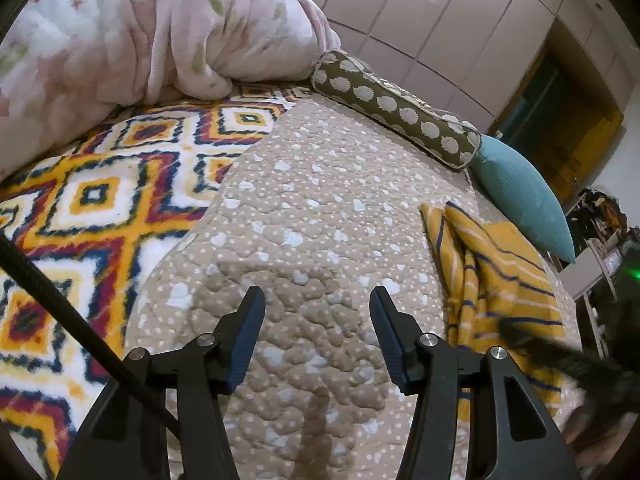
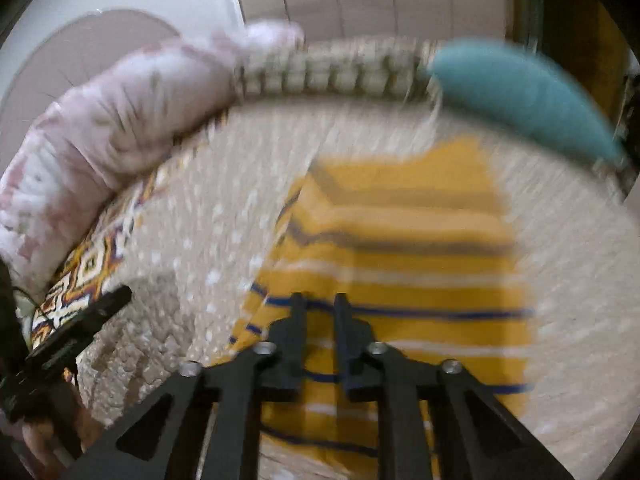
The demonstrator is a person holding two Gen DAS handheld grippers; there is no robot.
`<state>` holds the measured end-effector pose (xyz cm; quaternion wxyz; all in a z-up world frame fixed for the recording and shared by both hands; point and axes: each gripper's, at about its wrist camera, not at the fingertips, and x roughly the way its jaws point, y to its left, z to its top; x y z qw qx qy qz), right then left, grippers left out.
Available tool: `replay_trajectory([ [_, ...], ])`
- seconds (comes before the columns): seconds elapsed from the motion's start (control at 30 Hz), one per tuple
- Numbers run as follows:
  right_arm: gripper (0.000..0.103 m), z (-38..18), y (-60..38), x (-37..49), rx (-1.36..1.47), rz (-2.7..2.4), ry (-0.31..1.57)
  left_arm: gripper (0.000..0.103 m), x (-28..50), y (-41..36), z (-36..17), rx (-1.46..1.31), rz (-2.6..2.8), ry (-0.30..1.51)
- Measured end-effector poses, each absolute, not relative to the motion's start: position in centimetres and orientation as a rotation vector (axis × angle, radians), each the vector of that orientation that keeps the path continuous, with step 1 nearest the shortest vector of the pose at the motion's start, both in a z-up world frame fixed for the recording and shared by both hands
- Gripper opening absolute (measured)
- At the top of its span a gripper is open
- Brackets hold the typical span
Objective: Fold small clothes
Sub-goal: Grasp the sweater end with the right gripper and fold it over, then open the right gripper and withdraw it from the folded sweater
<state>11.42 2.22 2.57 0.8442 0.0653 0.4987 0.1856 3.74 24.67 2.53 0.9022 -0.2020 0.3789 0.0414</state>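
Observation:
A small yellow garment with blue and white stripes (image 1: 500,280) lies folded on the beige dotted quilt (image 1: 320,200), to the right of my left gripper (image 1: 317,294). The left gripper is open and empty, hovering over bare quilt. In the blurred right wrist view the same garment (image 2: 400,240) lies flat ahead. My right gripper (image 2: 320,300) is just above its near edge, jaws close together with a narrow gap, nothing seen between them. The left gripper also shows at the left edge of the right wrist view (image 2: 80,320).
A pink floral duvet (image 1: 140,32) is bunched at the back left. A patterned orange, blue and white blanket (image 1: 100,200) lies at left. An olive dotted bolster (image 1: 400,108) and a teal pillow (image 1: 520,196) line the far edge. Wardrobe doors (image 1: 440,20) stand behind.

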Motion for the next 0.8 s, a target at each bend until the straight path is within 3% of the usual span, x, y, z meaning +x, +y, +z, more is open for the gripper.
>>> replay_trajectory([
  [0.2, 0.015, 1.0, 4.0, 10.4, 0.127, 0.428, 1.096, 0.054, 3.2, 25.9, 2.2, -0.415, 0.103, 0.794],
  [0.43, 0.015, 4.1, 1.6, 5.4, 0.083, 0.396, 0.962, 0.062, 1.8, 25.6, 2.0, -0.356, 0.115, 0.794],
  [0.53, 0.023, 4.7, 1.2, 3.2, 0.068, 0.339, 0.919, 0.063, 1.4, 24.5, 1.9, -0.333, 0.103, 0.800],
  [0.7, 0.046, 5.6, -1.2, -0.2, 0.043, 0.241, 0.862, 0.073, 0.7, 19.7, 2.2, -0.240, 0.028, 0.798],
  [0.8, 0.052, 6.0, -4.1, -1.4, 0.077, 0.189, 0.842, 0.075, 0.2, 16.4, 1.8, -0.141, -0.011, 0.805],
])
